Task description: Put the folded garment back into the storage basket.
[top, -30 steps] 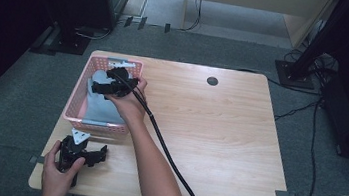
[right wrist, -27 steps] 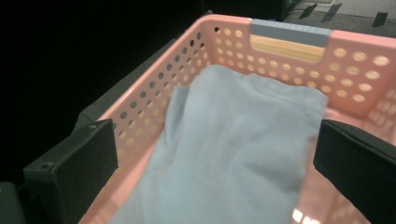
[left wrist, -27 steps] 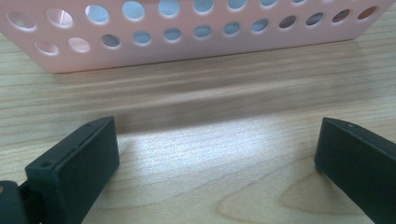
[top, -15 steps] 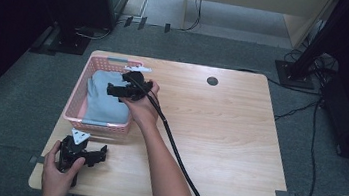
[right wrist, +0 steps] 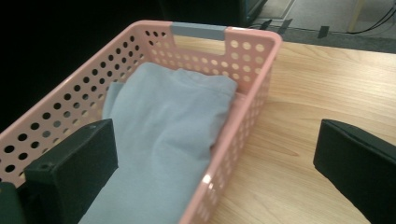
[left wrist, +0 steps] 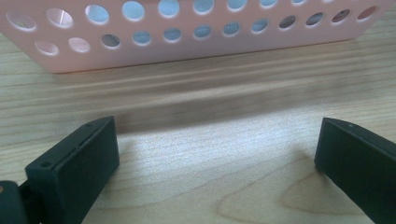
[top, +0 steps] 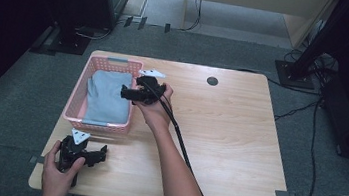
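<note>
Grey cloth (top: pixel 105 95) in pink basket (top: pixel 75 100) | right gripper (top: pixel 130 93) open, empty, over rim

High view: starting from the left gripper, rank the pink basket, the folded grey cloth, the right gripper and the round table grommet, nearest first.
Measured from the left gripper at the near left edge:
1. Pink basket, its near wall just beyond.
2. Folded grey cloth, inside the basket.
3. Right gripper, over the basket's right rim.
4. Round table grommet, far side, right of centre.

A light wooden table (top: pixel 236 151) with a dark round grommet (top: pixel 212 81) stands on grey carpet (top: pixel 3 122), dark stands (top: pixel 69 39) and black cables (top: pixel 312 110) around it, a pale wooden unit (top: pixel 255 2) behind.
</note>
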A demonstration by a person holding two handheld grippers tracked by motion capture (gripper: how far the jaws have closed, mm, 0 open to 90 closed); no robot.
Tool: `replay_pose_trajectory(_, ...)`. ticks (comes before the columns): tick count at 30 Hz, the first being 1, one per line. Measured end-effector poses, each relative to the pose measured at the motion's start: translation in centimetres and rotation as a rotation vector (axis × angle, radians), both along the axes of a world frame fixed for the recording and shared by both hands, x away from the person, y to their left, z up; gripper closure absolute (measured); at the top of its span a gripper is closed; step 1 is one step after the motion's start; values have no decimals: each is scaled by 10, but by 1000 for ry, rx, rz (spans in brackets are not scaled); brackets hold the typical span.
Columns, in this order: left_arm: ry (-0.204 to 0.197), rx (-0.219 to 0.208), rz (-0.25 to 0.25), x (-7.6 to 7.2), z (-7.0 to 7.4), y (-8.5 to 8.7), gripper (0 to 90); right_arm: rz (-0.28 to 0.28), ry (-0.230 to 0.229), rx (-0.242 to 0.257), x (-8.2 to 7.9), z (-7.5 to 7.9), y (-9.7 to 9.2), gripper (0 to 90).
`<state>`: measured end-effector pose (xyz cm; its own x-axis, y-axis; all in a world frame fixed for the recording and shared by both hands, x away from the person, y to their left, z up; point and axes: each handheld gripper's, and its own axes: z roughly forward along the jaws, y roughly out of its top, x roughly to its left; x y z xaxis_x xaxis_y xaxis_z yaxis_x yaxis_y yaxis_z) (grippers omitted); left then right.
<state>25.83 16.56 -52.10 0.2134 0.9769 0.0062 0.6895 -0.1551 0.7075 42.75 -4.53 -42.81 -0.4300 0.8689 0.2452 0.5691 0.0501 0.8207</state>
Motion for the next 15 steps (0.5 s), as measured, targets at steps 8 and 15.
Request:
replay_pose_trajectory(8, 1, -1, 1, 0, 0, 0, 0, -33, -2, -17, -2, -9, -21, 0)
replay_pose_trajectory(15, 0, -2, 1, 0, 0, 0, 0, -57, 0, -20, -3, -13, -38, 0)
